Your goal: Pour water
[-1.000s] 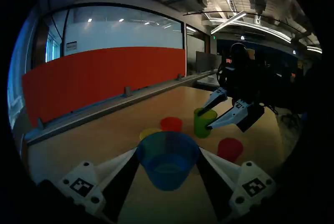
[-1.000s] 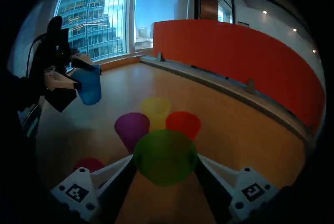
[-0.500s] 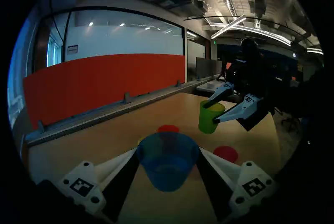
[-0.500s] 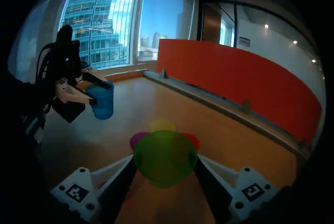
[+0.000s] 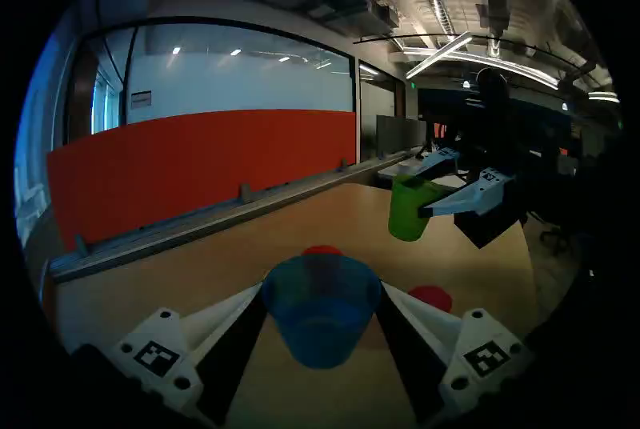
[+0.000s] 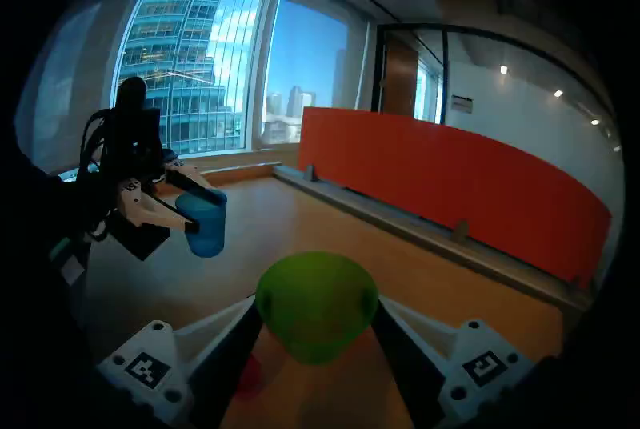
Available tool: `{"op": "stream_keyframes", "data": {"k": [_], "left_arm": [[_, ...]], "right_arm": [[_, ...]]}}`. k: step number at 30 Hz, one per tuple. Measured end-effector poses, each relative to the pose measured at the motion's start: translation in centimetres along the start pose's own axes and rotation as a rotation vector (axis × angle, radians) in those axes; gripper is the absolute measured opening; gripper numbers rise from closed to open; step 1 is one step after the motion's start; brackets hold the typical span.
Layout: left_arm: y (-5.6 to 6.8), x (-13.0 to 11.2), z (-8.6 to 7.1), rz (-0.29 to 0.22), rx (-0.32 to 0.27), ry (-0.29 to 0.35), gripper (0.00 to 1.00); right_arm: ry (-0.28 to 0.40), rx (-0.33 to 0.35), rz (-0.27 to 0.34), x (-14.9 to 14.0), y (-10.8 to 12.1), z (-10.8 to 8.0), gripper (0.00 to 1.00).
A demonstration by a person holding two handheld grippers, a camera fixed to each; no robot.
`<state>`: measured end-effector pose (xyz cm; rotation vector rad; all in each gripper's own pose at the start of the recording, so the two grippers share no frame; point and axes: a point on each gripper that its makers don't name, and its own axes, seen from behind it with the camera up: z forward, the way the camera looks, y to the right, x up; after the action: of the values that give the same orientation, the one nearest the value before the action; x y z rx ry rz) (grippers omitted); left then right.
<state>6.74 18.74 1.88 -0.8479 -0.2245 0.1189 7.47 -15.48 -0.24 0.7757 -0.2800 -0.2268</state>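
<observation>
The tabletop is a long run of bare wood. Its far edge is closed by a grey rail and an orange partition, and in the right gripper view tall windows stand past its end. There is open wood along the middle and free air above it.

Both sets of tongs are lifted clear of the surface, well apart and facing one another. The left tongs are clamped on one blue cup, a finger pressing each side, the cup upright. Its lower part looks darker, but I cannot tell whether that is water. The right tongs are clamped on one green cup. From the other side, the green cup hangs upright in the right tongs above the tabletop's far half.

Two red cups stand on the wood below. One red cup peeks over the blue cup's rim, and the other red cup is near the left tongs' right finger, under the gap between the two held cups.

Seen from the right gripper, the blue cup sits in the left tongs, and a dark hand and cables are behind them.
</observation>
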Motion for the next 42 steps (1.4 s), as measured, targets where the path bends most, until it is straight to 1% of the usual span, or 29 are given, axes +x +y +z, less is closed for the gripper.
{"op": "stream_keyframes", "data": {"k": [10,17,22,29,42], "left_arm": [[0.3,0.8,-0.3,-0.003,0.0,0.02,0.88],[0.5,1.4,-0.3,-0.003,-0.006,0.032,0.88],[0.5,1.7,-0.3,-0.002,-0.007,0.036,0.88],[0.4,1.9,-0.3,-0.005,-0.008,0.043,0.88],[0.2,2.3,-0.3,-0.006,-0.01,0.052,0.88]], "right_arm": [[0.095,-0.001,0.028,2.2,-0.7,-0.4,0.92],[0.15,0.004,0.038,3.6,-1.2,-0.3,0.92],[0.184,0.006,0.05,4.5,-1.3,-0.3,0.92],[0.214,0.005,0.063,5.0,-1.2,0.0,0.92],[0.235,0.003,0.08,5.7,-0.8,0.1,0.92]]}}
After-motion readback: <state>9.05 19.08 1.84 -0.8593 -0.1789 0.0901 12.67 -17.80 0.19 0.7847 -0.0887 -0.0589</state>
